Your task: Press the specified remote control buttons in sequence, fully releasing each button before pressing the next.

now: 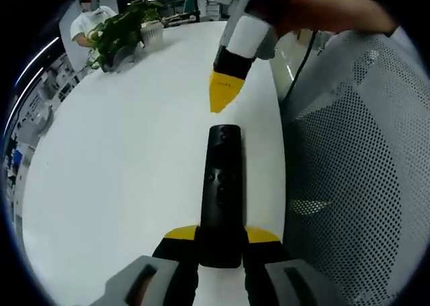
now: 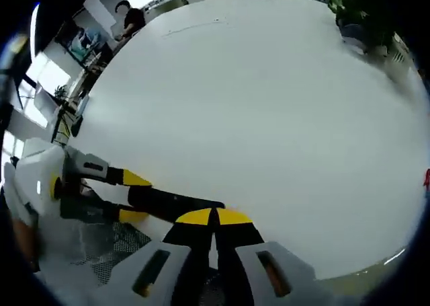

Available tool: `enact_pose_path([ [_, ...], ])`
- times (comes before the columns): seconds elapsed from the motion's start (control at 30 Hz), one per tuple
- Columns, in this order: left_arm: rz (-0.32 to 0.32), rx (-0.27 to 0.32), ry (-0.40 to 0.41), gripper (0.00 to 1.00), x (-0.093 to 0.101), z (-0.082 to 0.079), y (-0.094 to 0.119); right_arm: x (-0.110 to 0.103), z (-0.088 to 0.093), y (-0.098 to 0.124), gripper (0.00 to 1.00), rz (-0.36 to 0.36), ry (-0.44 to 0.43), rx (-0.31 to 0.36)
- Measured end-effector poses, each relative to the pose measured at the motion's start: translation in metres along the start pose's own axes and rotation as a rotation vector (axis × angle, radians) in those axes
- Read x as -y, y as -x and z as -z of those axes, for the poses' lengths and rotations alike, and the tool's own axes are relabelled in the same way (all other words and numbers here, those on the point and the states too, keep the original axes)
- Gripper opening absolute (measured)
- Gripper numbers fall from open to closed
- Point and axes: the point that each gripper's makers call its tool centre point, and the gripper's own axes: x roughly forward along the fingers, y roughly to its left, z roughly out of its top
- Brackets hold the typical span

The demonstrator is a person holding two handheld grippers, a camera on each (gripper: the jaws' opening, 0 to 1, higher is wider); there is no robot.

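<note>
I count one slim black plastic remote control (image 1: 222,195) on my left gripper view, one potted green plant (image 1: 119,31) at the far edge of the round white table (image 1: 121,171), and one grey perforated mesh chair back (image 1: 363,171) to the side. I can read no brand or lettering on the remote; its buttons show only as small dark bumps near the middle of its face.

My left gripper (image 1: 221,239) has its yellow-tipped jaws closed in on the near end of the remote, one pad on each side, holding it lengthwise so it points away over the table. The right gripper (image 1: 225,91) comes in from above, held by a person's hand (image 1: 322,7), with its yellow tips pressed together into a single point that hovers just beyond the remote's far end, apart from it.

In my right gripper view, the right gripper (image 2: 213,217) shows its two yellow pads meeting with no gap and nothing between them. They sit just at the tip of the remote (image 2: 176,202), and I cannot tell whether they touch it. The left gripper (image 2: 134,197) clasps the remote's other end.
</note>
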Motion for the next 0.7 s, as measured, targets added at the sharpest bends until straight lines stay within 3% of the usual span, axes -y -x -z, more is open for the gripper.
enact_pose_path([
  [0.1,0.008,0.007,-0.008,0.24,0.001,-0.001,-0.001,0.002,0.011,-0.004,0.00,0.021,-0.017,-0.067],
  [0.7,0.022,0.063,-0.003,0.24,0.000,-0.002,-0.002,0.002,0.015,-0.014,0.00,0.031,0.003,-0.096],
])
